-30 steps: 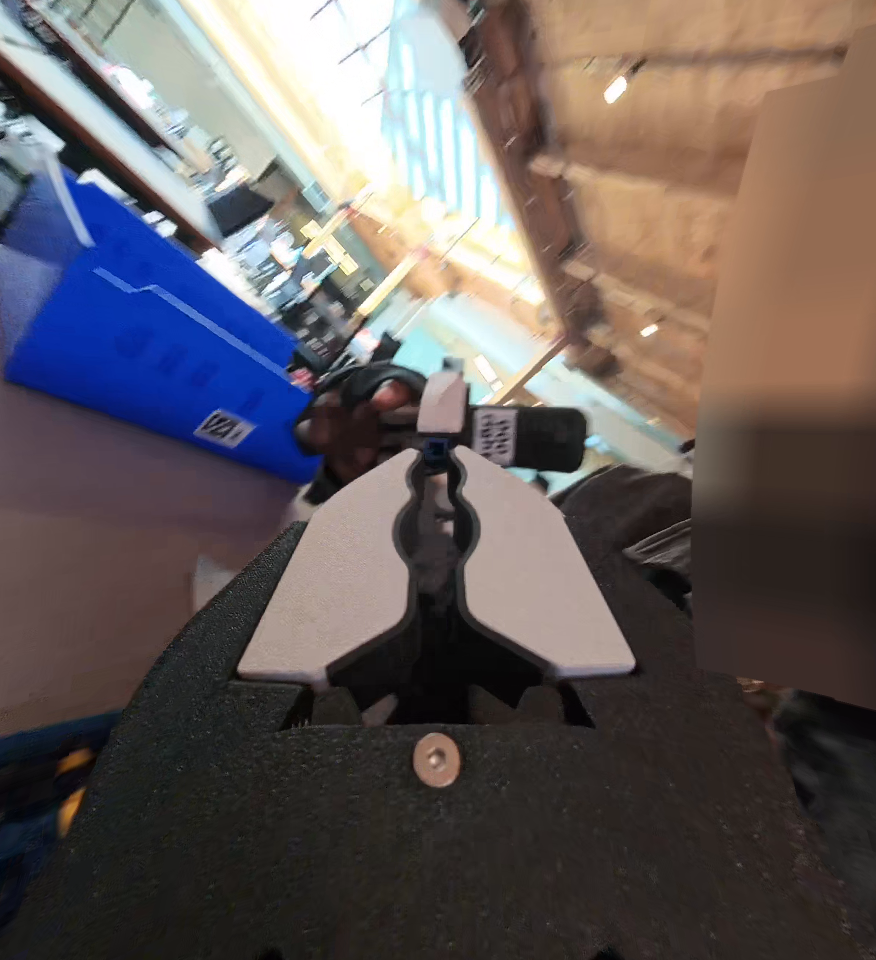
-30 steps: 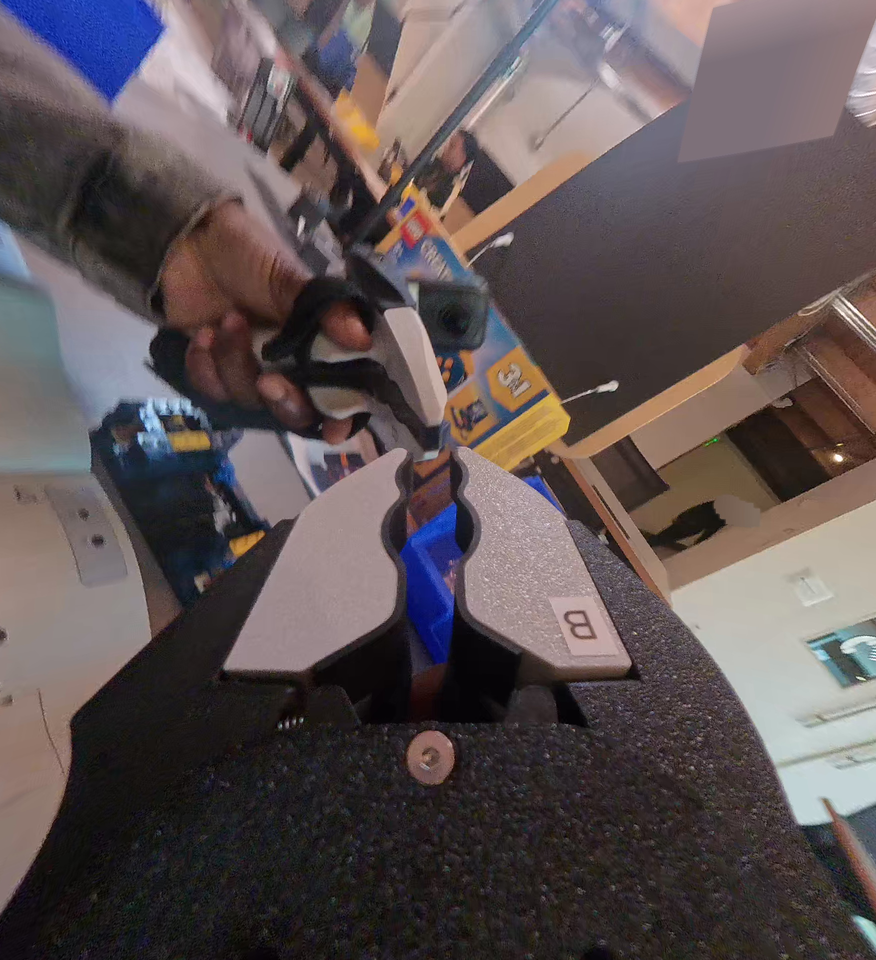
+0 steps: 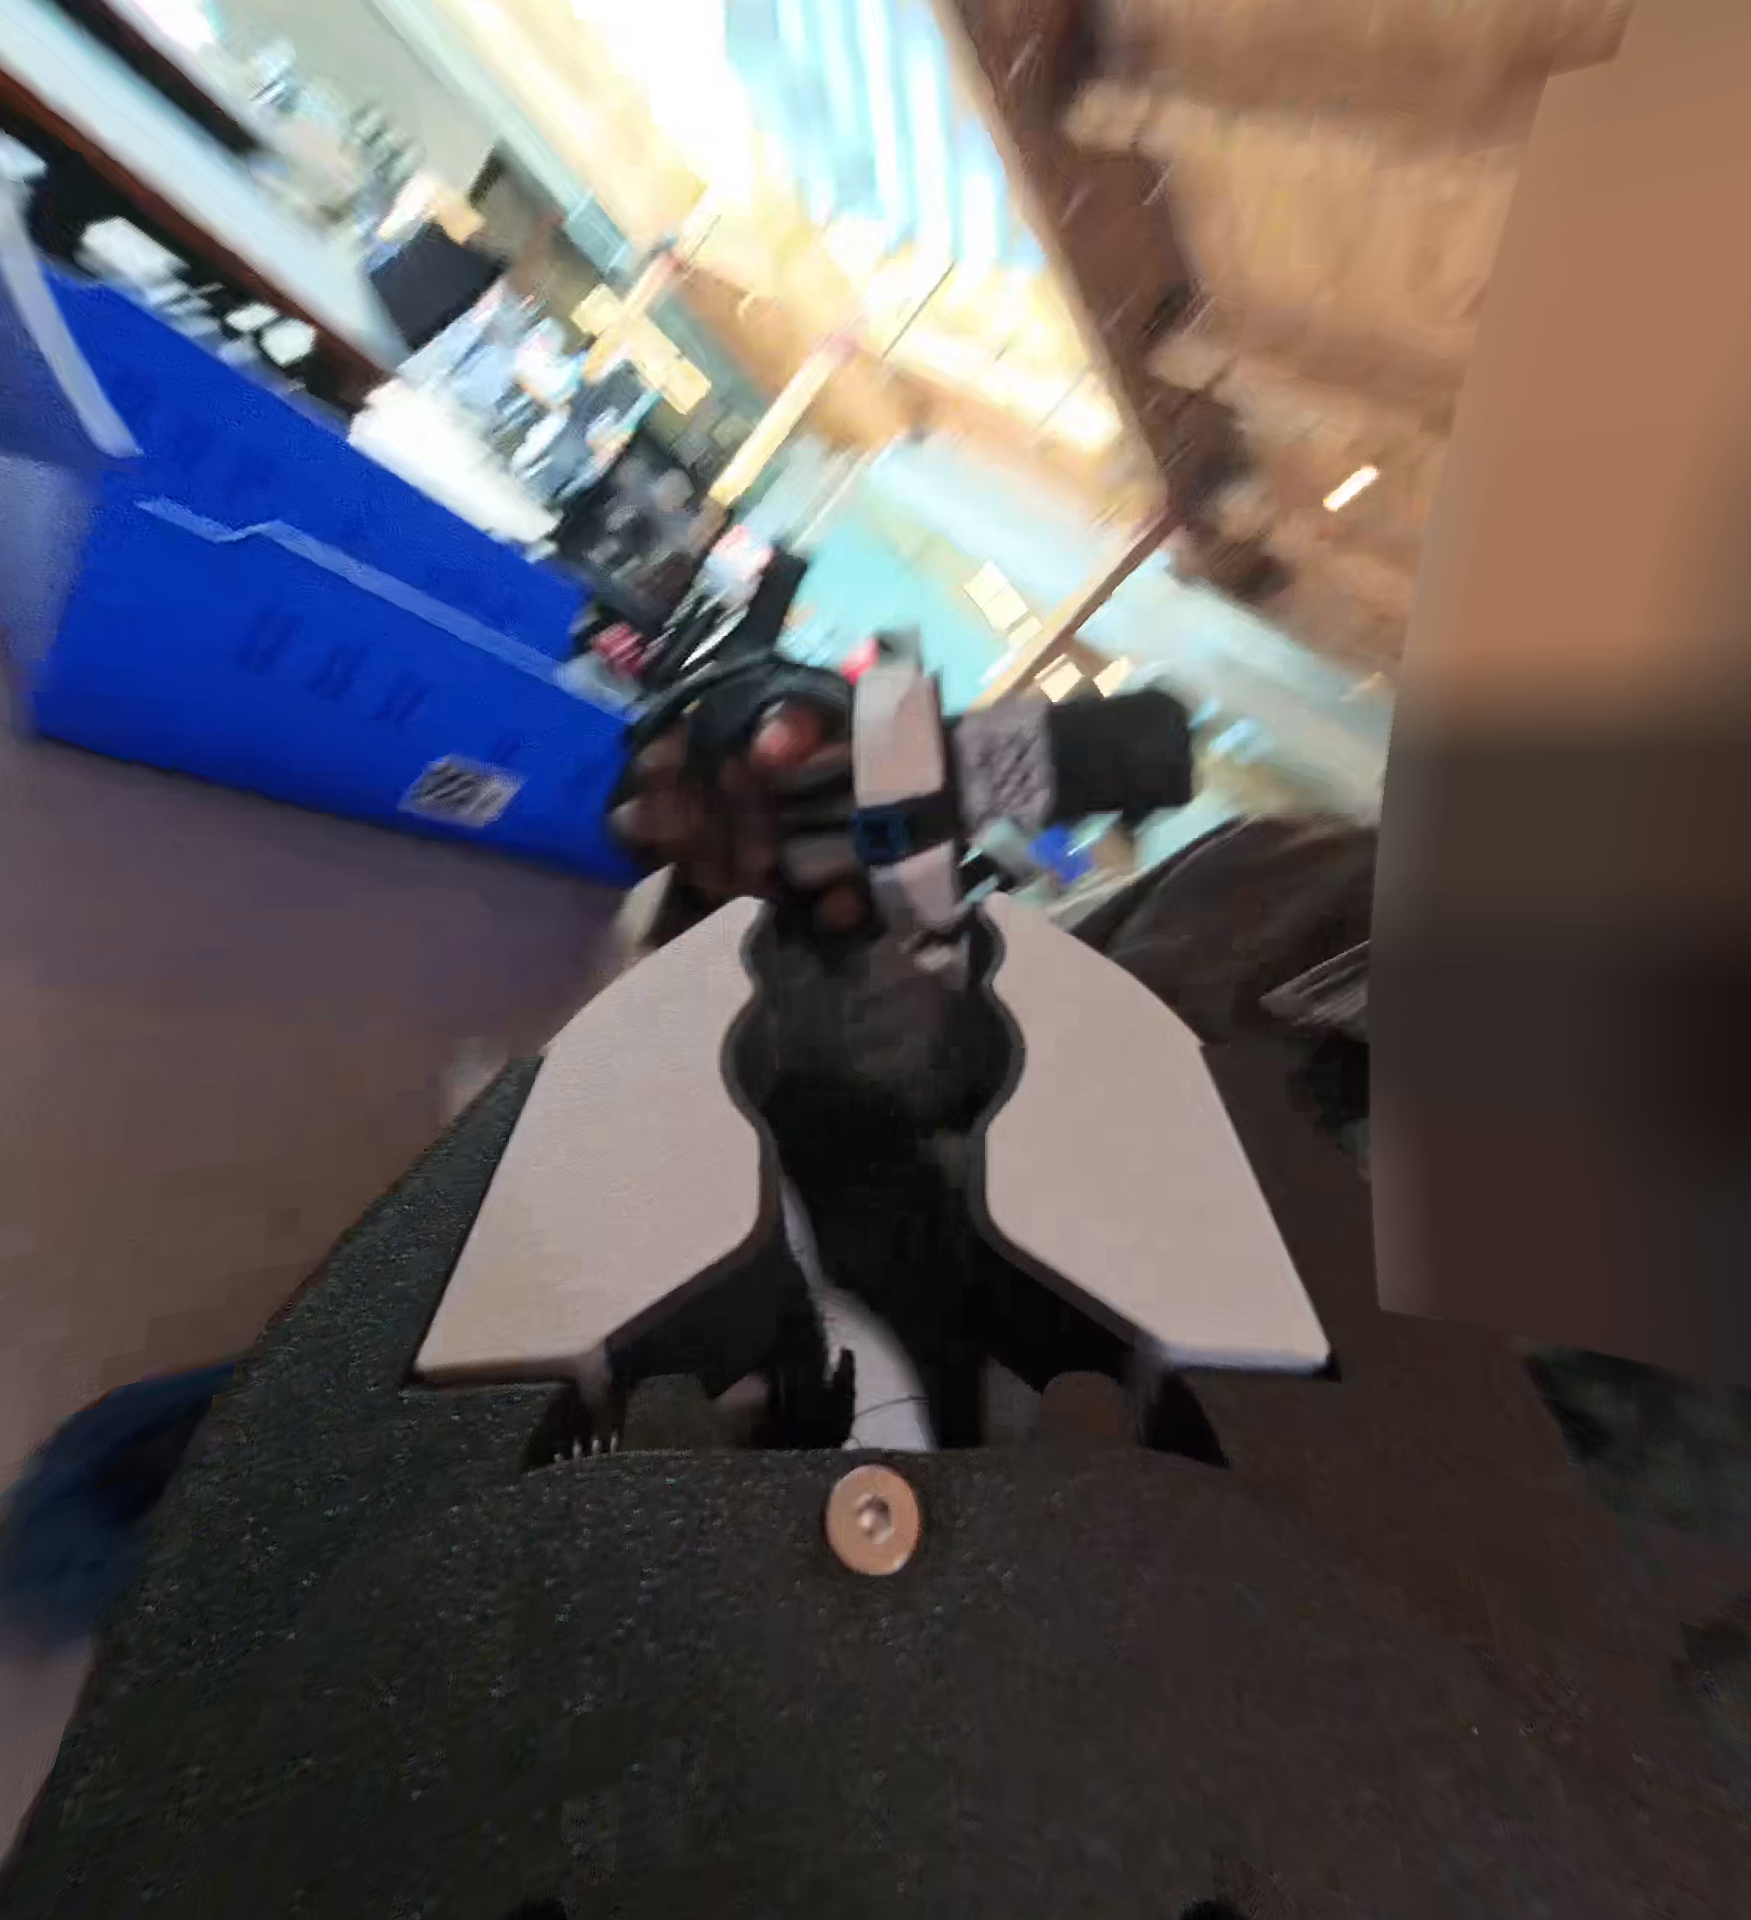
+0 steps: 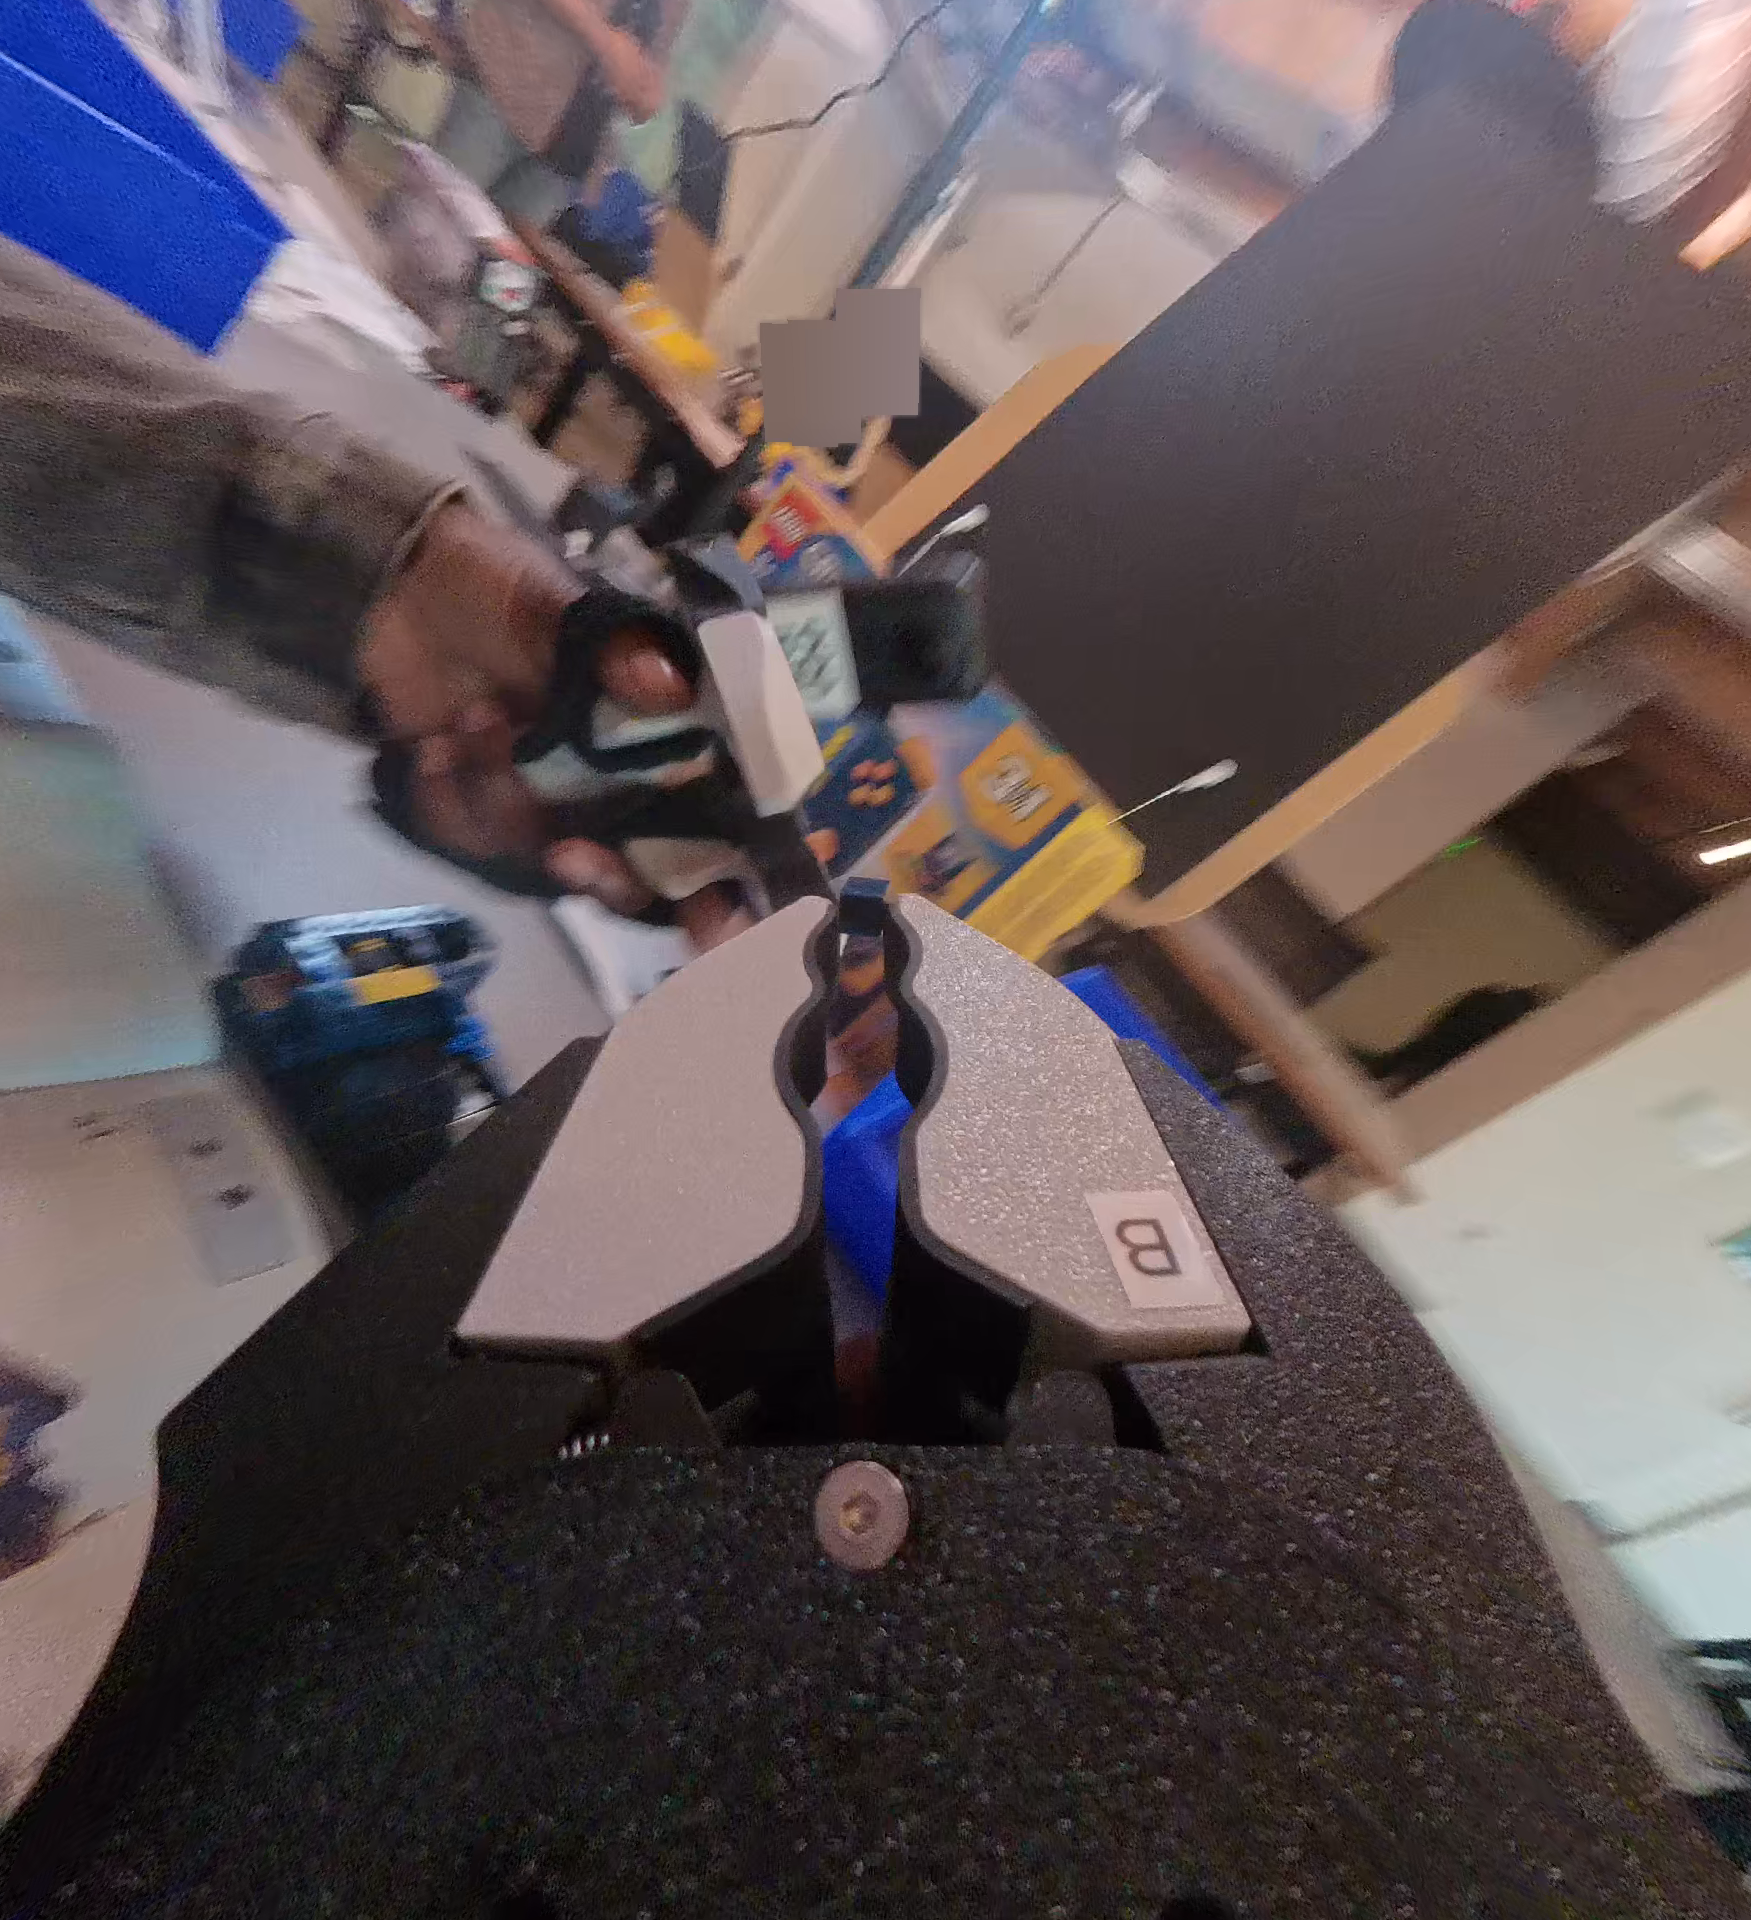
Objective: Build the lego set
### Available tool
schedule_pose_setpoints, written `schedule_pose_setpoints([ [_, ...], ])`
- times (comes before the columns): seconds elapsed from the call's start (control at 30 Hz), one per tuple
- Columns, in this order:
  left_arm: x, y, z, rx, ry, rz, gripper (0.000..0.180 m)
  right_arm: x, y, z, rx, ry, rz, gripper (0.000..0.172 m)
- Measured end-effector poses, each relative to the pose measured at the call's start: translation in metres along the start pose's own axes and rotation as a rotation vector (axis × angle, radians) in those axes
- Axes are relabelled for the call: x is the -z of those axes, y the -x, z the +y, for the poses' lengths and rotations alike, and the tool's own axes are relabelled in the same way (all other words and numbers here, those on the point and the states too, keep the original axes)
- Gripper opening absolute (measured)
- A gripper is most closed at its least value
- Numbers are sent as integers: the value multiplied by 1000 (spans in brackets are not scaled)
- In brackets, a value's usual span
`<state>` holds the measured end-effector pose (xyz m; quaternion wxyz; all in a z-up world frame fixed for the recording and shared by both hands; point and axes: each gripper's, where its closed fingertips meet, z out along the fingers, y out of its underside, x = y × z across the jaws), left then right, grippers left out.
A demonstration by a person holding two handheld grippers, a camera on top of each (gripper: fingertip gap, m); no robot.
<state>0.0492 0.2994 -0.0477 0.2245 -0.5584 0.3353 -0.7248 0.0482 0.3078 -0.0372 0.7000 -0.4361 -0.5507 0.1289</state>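
Your right gripper (image 4: 863,925) is clamped on small dark-blue piece (image 4: 863,902), pinched at fingertips, long axis along fingers. Your left gripper (image 3: 871,920): jaws spread, nothing between, facing it. Piece sits just beyond left tips. Blue bin (image 3: 310,623) off left.

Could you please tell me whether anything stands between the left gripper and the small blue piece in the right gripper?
Nothing visible does. The open left gripper faces the small blue piece, which is pinched at the tips of the right gripper. Only that gripper's own fingers lie near it, though the view is blurred.
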Motion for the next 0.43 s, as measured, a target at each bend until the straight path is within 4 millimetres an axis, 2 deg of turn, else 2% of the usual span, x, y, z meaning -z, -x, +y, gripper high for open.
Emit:
schedule_pose_setpoints([
  [0.03, 11, 17, 11, -106, 133, -165, 40, -1, 5, 9, -79, 46, -79, 7],
  [0.07, 29, 38, 24, -226, 293, -344, 37, -2, 10, 19, -164, 100, -151, 7],
  [0.1, 47, 52, 38, -332, 455, -476, 25, -2, 18, 29, -245, 155, -227, 7],
  [0.13, 59, 58, 50, -408, 586, -531, 16, 0, 28, 40, -319, 219, -311, 7],
  [0.2, 59, 54, 72, -440, 736, -481, 7, 3, 50, 60, -418, 359, -453, 7],
  [0.27, 54, 56, 89, -411, 824, -454, 5, 5, 66, 71, -414, 441, -532, 7],
  [0.37, 63, 70, 113, -375, 982, -499, 5, 1, 85, 67, -354, 453, -626, 7],
  [0.43, 61, 77, 117, -374, 988, -519, 5, -1, 95, 66, -319, 481, -695, 7],
])
